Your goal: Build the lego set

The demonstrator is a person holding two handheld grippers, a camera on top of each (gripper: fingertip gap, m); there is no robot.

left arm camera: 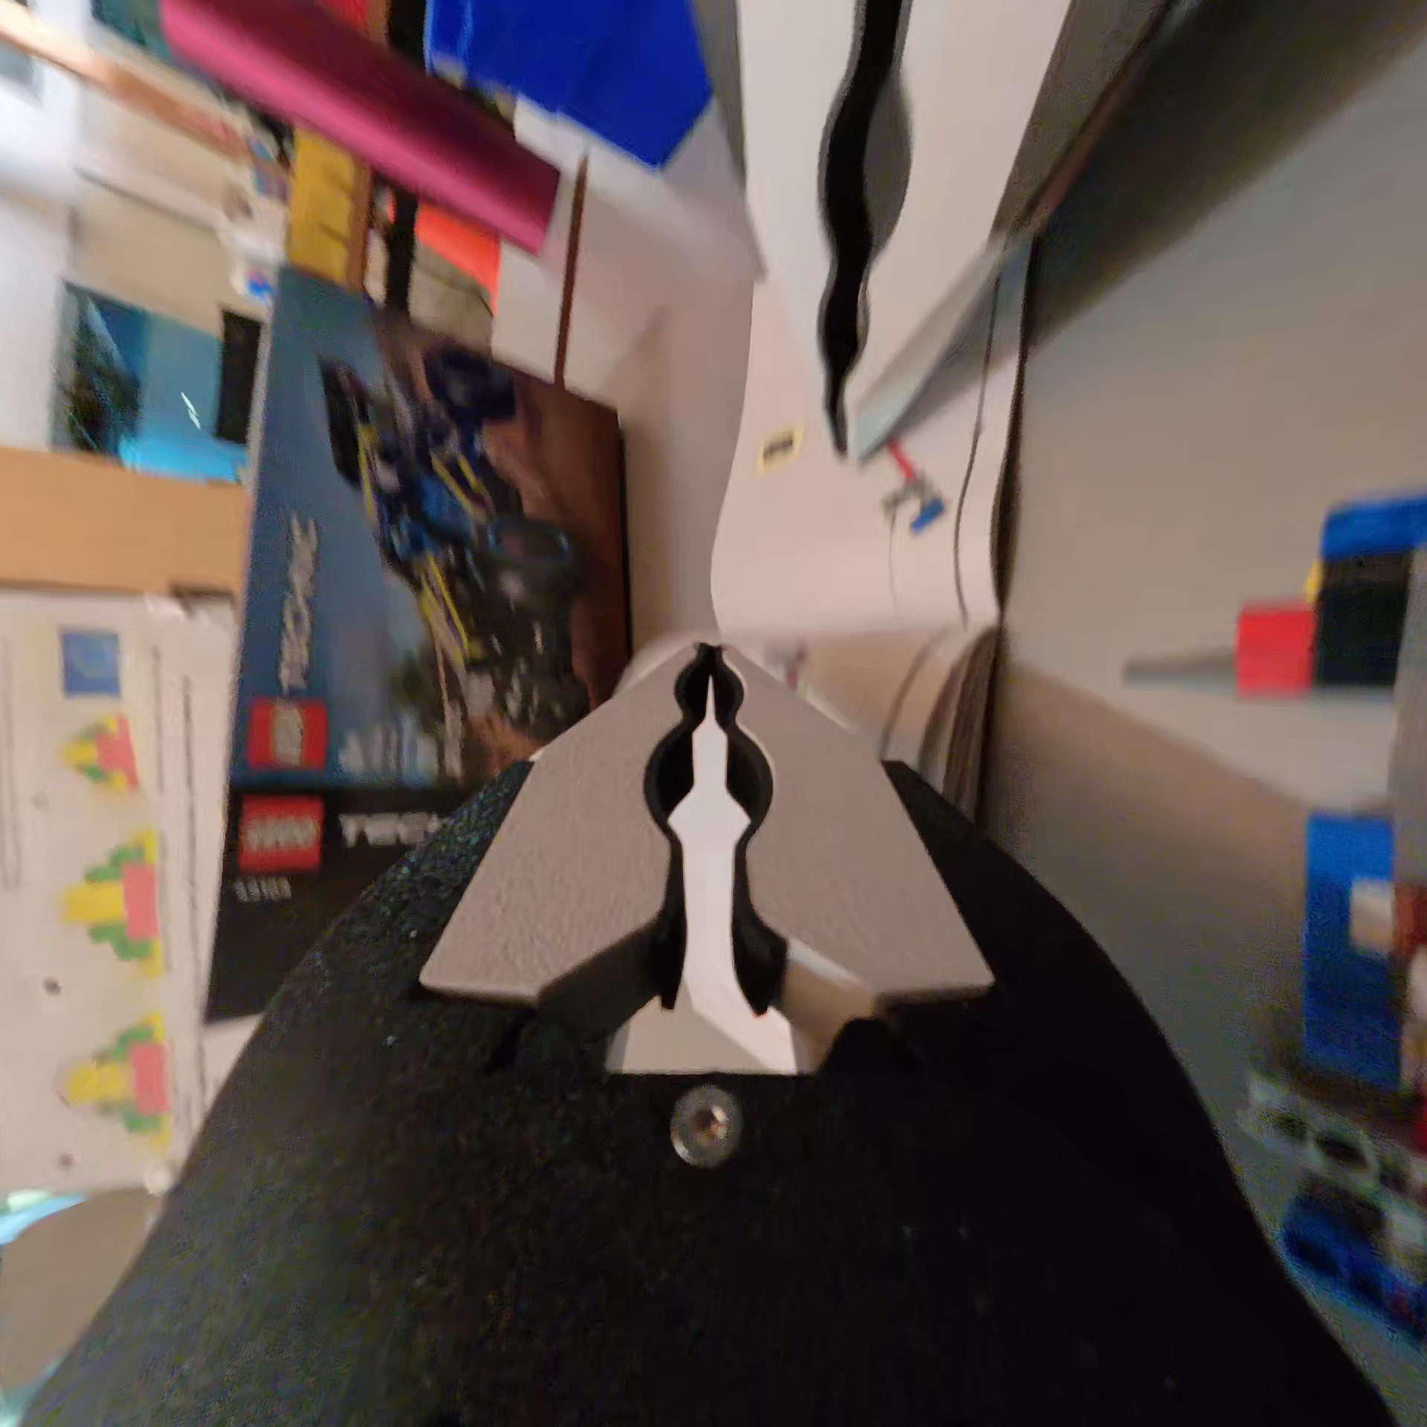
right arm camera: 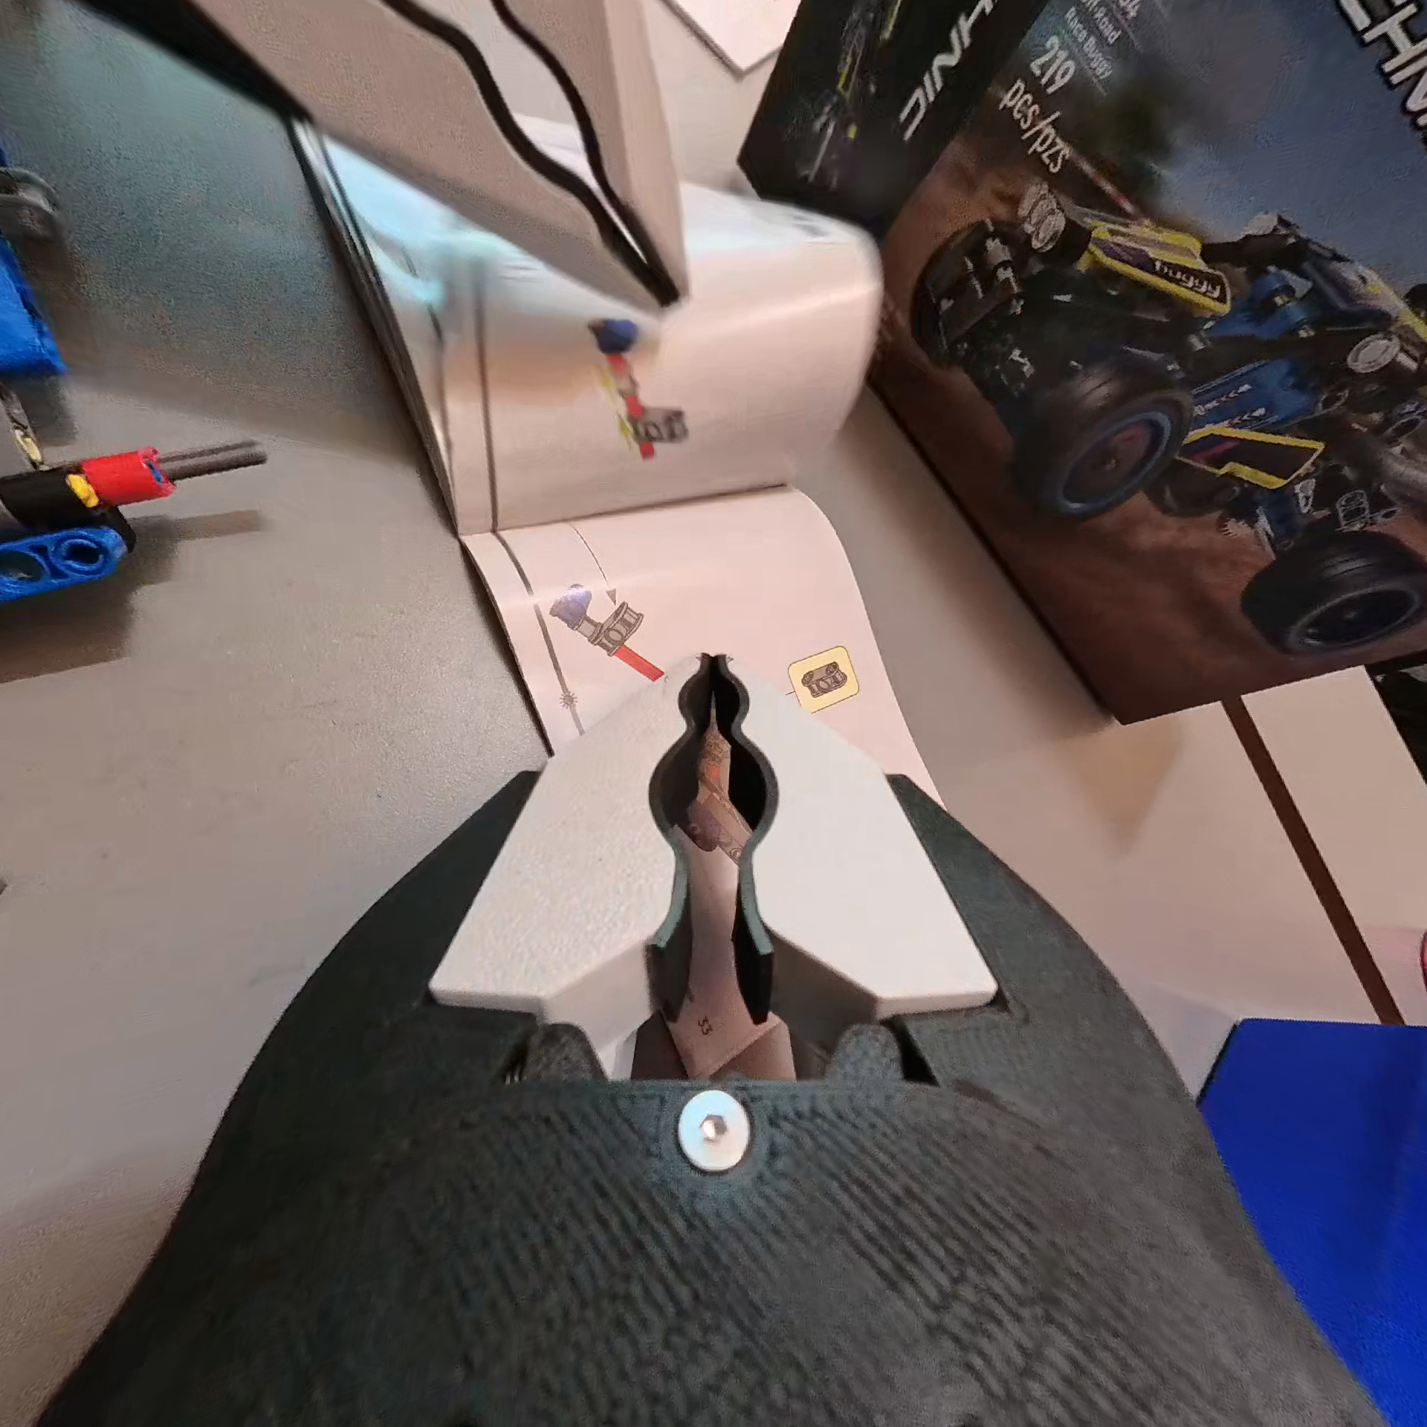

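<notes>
The open instruction booklet [right arm camera: 733, 587] lies between a grey mat [right arm camera: 193, 695] and the Lego set box [right arm camera: 1158, 386]. My right gripper [right arm camera: 714, 660] is shut, with a printed page showing inside its jaws. My left gripper [right arm camera: 666, 297] is shut at the edge of a lifted, blurred page [right arm camera: 556, 363]. In the left wrist view my left gripper [left arm camera: 712, 652] is shut at a curled page of the booklet [left arm camera: 811, 540], with white paper in the jaw gap, and my right gripper [left arm camera: 838, 432] is beyond it. A partly built blue, black and red model [right arm camera: 77, 494] lies on the mat.
The box [left arm camera: 432, 579] stands left of the booklet. The model [left arm camera: 1359, 618] sits on the mat [left arm camera: 1197, 463] at the right. A sheet with coloured pictures [left arm camera: 116, 888] and a cardboard box [left arm camera: 116, 517] are at the left. A blue object [right arm camera: 1328, 1197] is at the lower right. My right gripper is the nearer one to the blue object [right arm camera: 1328, 1197]: about 20 cm, against 25 cm.
</notes>
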